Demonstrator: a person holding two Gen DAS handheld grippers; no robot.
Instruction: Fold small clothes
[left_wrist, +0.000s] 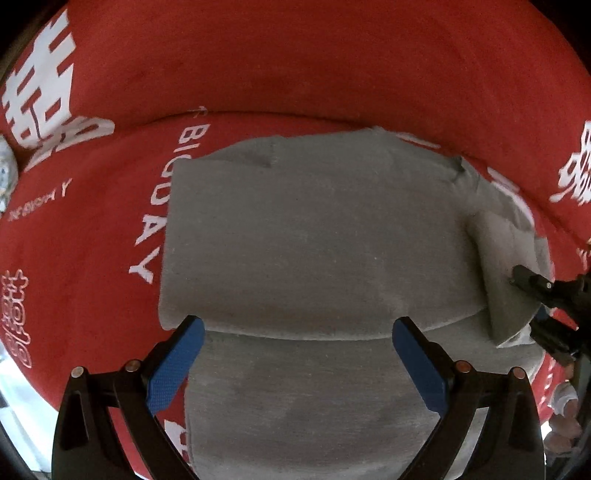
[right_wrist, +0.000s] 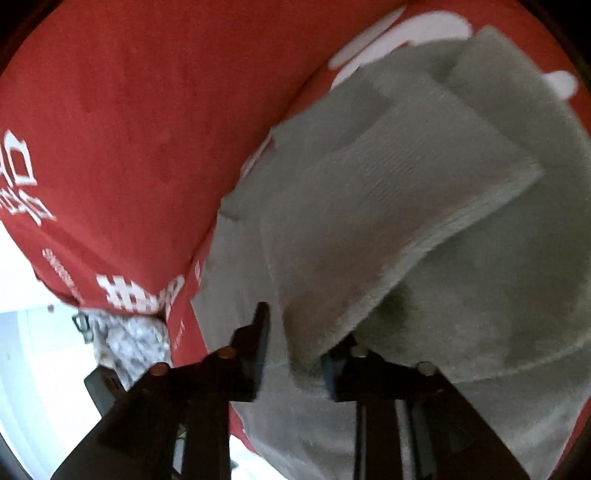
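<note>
The grey garment (left_wrist: 314, 236) lies on the red printed cover (left_wrist: 258, 74), already folded: its upper half is doubled over the lower, its edge crossing between the left gripper (left_wrist: 297, 363) fingers. That gripper hovers above it, jaws wide and empty. At the garment's right edge a flap (right_wrist: 369, 221) stands lifted; the right gripper (right_wrist: 295, 354) is narrowly parted around its corner, apparently not pinching. Laying that flap flat seems to remain. A speckled bundle (right_wrist: 133, 343) lies beyond the cover's edge, out of the way.

Red cloth cover (left_wrist: 295, 66) with white lettering; pale floor (right_wrist: 22, 369) beyond.
</note>
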